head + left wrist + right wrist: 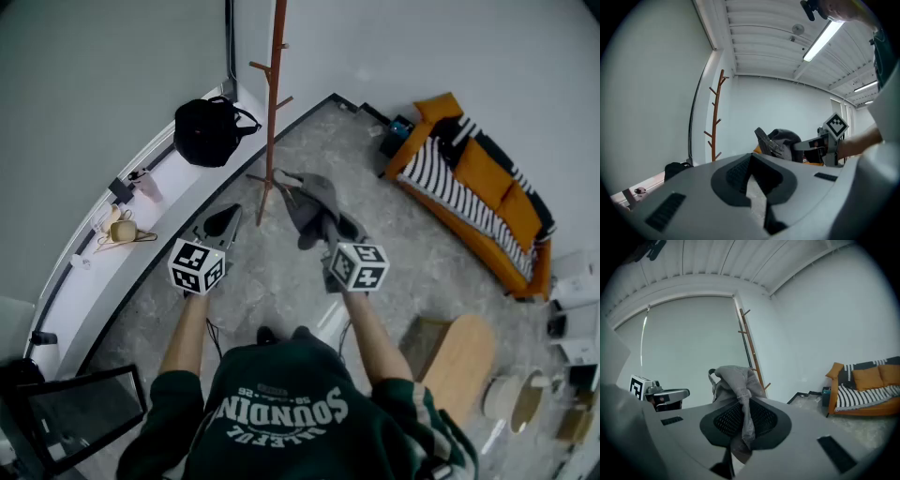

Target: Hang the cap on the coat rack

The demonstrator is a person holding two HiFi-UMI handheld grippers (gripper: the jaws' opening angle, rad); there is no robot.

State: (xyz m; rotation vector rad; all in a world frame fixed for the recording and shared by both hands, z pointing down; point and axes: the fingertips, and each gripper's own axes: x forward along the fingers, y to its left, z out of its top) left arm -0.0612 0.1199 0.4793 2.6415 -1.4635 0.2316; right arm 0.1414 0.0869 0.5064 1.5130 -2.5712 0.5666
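Coat rack (pixel 272 103) upright by the wall, grey cap (pixel 314 206) held in the air just before it; only the right gripper (pixel 740 420) view shows jaws clamped on cap fabric, only the left gripper (pixel 752 183) view shows its jaws slightly parted, empty.

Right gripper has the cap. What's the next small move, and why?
Probably raise the cap forward and up toward a peg on the rack. The right gripper is clamped on its fabric, the cap is short of the rack, and the pegs in view are bare.
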